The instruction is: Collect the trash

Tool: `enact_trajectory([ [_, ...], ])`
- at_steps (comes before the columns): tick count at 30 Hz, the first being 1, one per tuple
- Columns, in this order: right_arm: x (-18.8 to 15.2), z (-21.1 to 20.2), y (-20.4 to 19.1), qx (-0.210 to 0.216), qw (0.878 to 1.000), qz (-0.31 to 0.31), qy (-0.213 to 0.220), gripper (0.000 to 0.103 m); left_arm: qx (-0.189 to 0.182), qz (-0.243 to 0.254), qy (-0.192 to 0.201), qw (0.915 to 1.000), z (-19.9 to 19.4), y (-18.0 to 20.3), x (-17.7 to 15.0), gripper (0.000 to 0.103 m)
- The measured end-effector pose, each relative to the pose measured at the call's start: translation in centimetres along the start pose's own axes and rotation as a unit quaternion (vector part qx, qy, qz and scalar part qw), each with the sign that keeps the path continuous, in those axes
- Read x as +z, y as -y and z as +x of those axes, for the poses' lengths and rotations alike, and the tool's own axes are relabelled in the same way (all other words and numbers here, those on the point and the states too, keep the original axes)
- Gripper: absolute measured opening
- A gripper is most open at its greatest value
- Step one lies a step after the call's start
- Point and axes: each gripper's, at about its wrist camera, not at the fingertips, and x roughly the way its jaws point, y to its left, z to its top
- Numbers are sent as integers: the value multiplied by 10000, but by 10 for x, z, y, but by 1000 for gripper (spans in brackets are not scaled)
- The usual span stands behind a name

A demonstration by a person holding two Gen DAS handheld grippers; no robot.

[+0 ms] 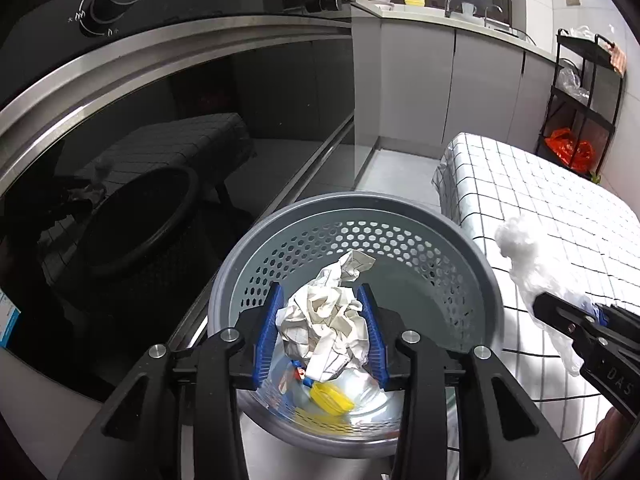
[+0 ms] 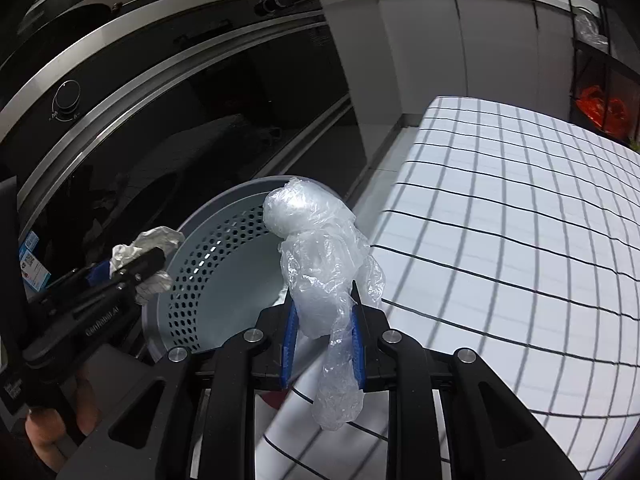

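A grey perforated trash basket (image 1: 400,236) stands on the floor between the oven and the table; it also shows in the right wrist view (image 2: 208,264). My left gripper (image 1: 322,292) is shut on a crumpled white paper ball (image 1: 324,316) and holds it over the basket's opening. A yellow cap (image 1: 330,398) and other scraps lie in the basket's bottom. My right gripper (image 2: 322,300) is shut on a crumpled clear plastic bag (image 2: 320,248), held at the basket's right rim by the table edge. The bag also shows in the left wrist view (image 1: 524,256).
A black glass oven front (image 1: 180,140) stands left of the basket. A table with a white checked cloth (image 2: 500,220) stands to the right. A black shelf cart (image 1: 580,100) with an orange bag is at the far right. The counter with a sink runs along the back.
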Motion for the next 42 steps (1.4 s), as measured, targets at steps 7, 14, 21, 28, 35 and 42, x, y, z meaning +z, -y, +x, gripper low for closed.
enact_trajectory([
  [7, 9, 22, -19, 119, 9997, -184, -70, 22, -68, -195, -149, 9997, 10, -10, 1, 38],
  [14, 12, 37, -26, 153, 9994, -251, -176, 22, -37, -268, -226, 9994, 18, -20, 2, 39],
  [21, 14, 42, -31, 191, 9995, -213, -166, 23, -51, -439, -288, 9986, 21, -28, 2, 48],
  [28, 18, 38, -29, 158, 9997, -185, -30, 46, -24, -513, -204, 9985, 17, -32, 3, 67],
  [35, 19, 37, -26, 63, 9999, -155, -9, 46, 1, -573, -170, 9982, 15, -34, 4, 74],
  [42, 13, 33, -24, -27, 10000, -74, 6, 46, -22, -555, -138, 9984, 14, -33, 6, 74],
])
